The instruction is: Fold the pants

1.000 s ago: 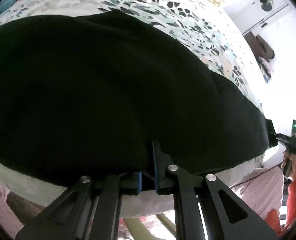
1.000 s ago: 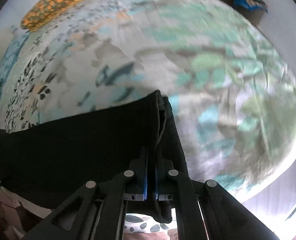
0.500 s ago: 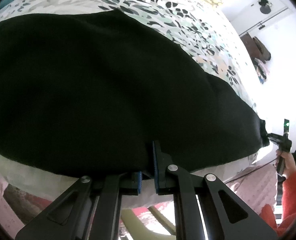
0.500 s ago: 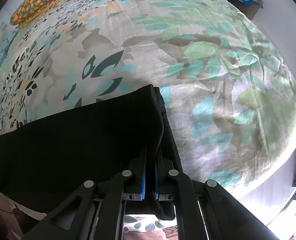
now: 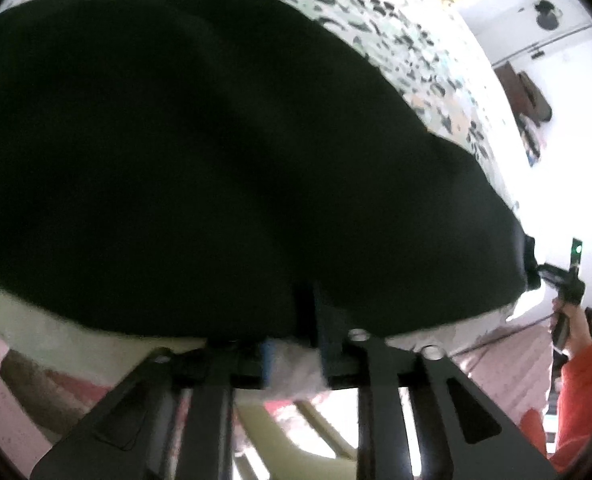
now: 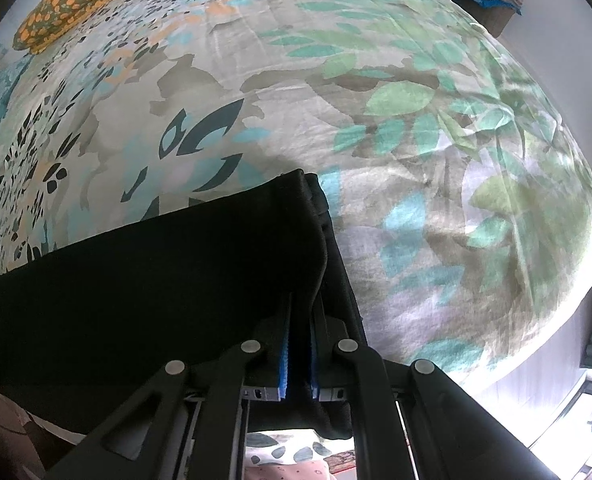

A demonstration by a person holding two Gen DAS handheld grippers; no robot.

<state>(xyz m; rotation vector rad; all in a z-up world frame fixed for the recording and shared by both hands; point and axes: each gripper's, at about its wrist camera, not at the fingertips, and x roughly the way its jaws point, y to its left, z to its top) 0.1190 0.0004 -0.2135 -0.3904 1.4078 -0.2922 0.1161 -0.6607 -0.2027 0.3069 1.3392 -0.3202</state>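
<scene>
1. Pants (image 5: 235,152): black, spread flat across the bed (image 6: 416,128), near edge along the mattress side.
2. Left gripper (image 5: 296,344): the jaws have just been opening; a clear gap stands between the blue pads (image 5: 269,360), and the hem lies just ahead of them, released.
3. Right gripper (image 6: 299,344): jaws closed on the doubled hem at the garment's corner.
4. Recommended procedure: release the right corner only once the edges lie aligned; withdraw both tools without dragging cloth.
5. Surface: leaf-print bedsheet, soft, lightly creased.
6. Room: orange-patterned pillow (image 6: 67,4) far end; bright white wall (image 5: 568,128); a red sleeve (image 5: 584,392) at right.
</scene>
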